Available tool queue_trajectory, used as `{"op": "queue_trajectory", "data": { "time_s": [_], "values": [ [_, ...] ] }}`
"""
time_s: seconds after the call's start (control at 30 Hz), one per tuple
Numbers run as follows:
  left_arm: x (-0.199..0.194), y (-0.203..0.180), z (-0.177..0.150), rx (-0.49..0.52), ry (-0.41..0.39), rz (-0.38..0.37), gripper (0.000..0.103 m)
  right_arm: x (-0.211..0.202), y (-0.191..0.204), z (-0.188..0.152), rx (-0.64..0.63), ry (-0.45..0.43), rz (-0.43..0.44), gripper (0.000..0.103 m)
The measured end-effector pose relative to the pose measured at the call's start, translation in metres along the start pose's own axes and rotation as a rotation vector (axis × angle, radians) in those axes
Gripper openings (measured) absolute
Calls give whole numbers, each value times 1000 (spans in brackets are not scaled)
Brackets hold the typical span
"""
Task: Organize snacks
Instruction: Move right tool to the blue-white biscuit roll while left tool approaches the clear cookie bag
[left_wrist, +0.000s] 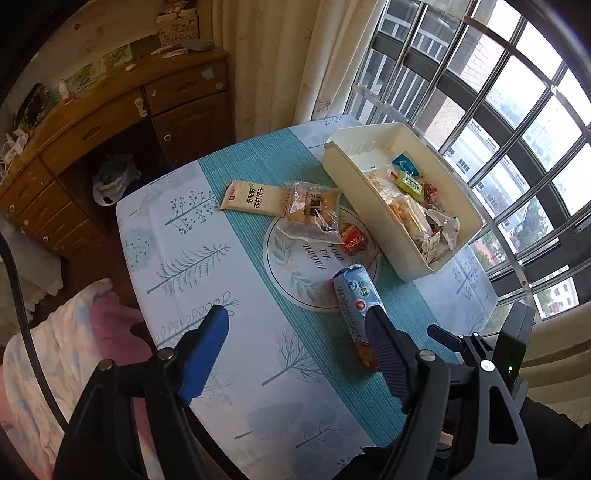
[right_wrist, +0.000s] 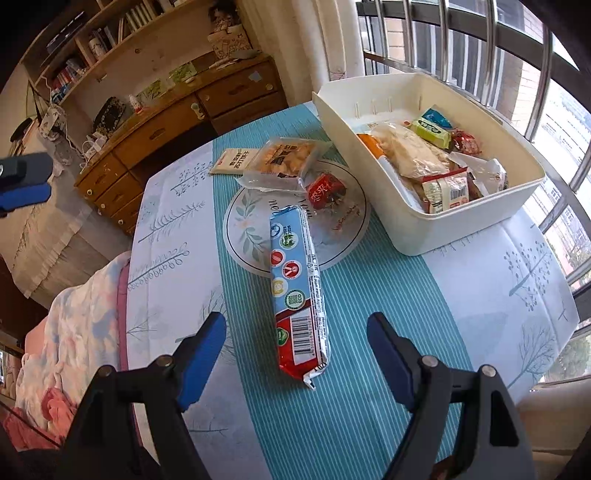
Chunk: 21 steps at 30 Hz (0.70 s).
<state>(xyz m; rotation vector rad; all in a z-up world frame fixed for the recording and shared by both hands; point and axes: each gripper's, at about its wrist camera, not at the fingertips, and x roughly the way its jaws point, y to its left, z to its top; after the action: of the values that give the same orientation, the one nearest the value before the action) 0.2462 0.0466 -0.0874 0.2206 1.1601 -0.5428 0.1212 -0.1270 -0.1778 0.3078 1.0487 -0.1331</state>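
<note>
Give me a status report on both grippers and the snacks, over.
Left gripper open, empty. Right gripper open, lined up on blue biscuit pack lying on table. White bin part-filled. Three more snacks loose by the round mat. Path clear.

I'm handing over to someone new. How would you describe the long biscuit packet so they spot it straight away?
Start at the white bin of snacks by the window, then look to the round placemat beside it. The long biscuit packet lies half on that mat, reaching toward the right gripper. It alone is a light blue tube with a red barcoded end.
</note>
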Motion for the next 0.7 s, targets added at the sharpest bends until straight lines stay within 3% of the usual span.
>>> {"op": "queue_trajectory", "data": {
  "time_s": [0.07,0.4,0.7],
  "values": [
    [16,-1,14,12,31,8,86,7,2,3,-43,15,-4,79],
    [113,-16,74,33,170,-16,89,39,12,12,-236,35,-9,79],
    [209,-22,103,2,249,-50,89,66,-11,19,-200,38,70,79]
  ]
}}
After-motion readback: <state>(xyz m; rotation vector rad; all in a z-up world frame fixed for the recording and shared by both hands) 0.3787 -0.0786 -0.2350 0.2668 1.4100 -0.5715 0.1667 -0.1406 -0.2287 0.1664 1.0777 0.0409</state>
